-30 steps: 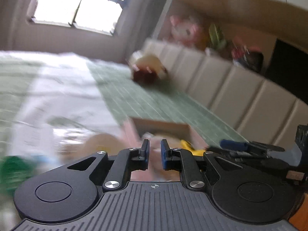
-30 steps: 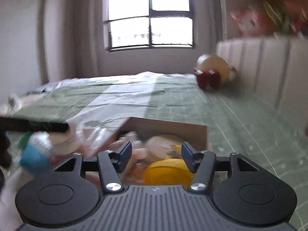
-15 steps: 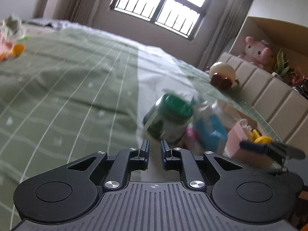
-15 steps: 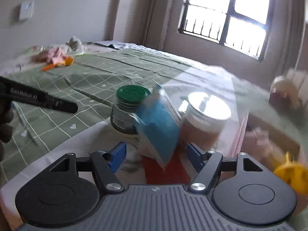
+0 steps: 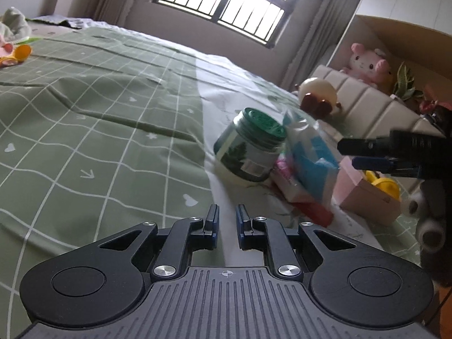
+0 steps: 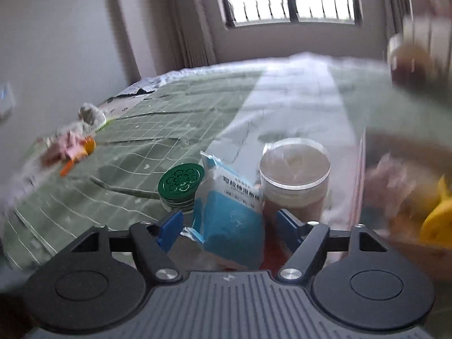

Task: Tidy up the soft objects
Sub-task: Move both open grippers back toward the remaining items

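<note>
A blue and white soft packet [image 6: 228,214] stands on the bed between the open fingers of my right gripper [image 6: 230,226], which does not clamp it. It also shows in the left wrist view [image 5: 308,152]. My left gripper [image 5: 226,220] is nearly shut and empty, low over the bed. A pink cardboard box [image 5: 367,195] with a yellow toy [image 5: 384,185] and other soft toys sits to the right. A pile of soft things [image 5: 12,42] lies far left.
A green-lidded jar [image 5: 251,149] and a clear-lidded jar [image 6: 295,178] flank the packet. A round plush [image 5: 317,96] rests against the padded headboard [image 5: 375,107]. A pink pig plush [image 5: 367,62] sits on the shelf. The green checked bedspread [image 5: 99,130] stretches left.
Both views swung left from the box to the jars and packet. My right gripper has come down around the blue packet. My left gripper has stayed nearly shut.
</note>
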`<act>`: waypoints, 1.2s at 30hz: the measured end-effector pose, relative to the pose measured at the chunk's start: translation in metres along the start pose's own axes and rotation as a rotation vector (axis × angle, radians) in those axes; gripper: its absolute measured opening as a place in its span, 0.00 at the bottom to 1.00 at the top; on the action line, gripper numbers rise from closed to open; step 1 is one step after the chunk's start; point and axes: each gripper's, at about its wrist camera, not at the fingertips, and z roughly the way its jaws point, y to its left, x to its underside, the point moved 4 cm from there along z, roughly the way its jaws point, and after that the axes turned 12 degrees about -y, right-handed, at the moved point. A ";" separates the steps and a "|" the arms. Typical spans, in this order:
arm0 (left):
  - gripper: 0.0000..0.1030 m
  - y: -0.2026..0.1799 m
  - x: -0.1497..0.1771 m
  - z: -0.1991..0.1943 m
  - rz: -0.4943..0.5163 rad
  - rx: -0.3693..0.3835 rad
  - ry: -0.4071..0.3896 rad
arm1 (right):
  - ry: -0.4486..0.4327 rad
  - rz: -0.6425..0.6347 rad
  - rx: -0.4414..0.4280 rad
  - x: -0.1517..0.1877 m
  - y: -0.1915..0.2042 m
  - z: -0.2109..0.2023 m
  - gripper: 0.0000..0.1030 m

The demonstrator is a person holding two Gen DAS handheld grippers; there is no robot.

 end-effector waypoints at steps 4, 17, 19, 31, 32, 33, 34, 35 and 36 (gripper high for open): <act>0.14 0.003 0.005 0.003 -0.007 0.003 0.023 | 0.044 0.102 0.029 0.006 -0.021 0.028 0.73; 0.14 -0.024 0.019 0.012 0.045 0.065 0.079 | 0.078 0.135 -0.103 0.022 -0.023 0.050 0.60; 0.14 -0.028 0.020 0.013 0.051 0.063 0.084 | 0.078 0.128 -0.120 0.020 -0.020 0.048 0.53; 0.14 -0.041 -0.010 0.015 0.060 0.070 0.060 | -0.002 -0.004 -0.107 0.023 -0.008 0.042 0.51; 0.14 -0.043 -0.023 0.016 0.069 0.080 0.044 | -0.008 -0.019 -0.108 0.024 -0.008 0.041 0.52; 0.14 -0.044 -0.040 0.019 0.087 0.091 0.027 | -0.016 -0.033 -0.108 0.024 -0.007 0.039 0.53; 0.14 -0.047 -0.058 0.024 0.113 0.108 0.014 | -0.023 -0.050 -0.108 0.025 -0.006 0.035 0.58; 0.14 -0.049 -0.077 0.031 0.138 0.129 0.009 | -0.027 -0.066 -0.107 0.025 -0.005 0.030 0.62; 0.14 -0.052 -0.095 0.042 0.161 0.154 0.015 | -0.031 -0.080 -0.114 0.022 -0.004 0.023 0.63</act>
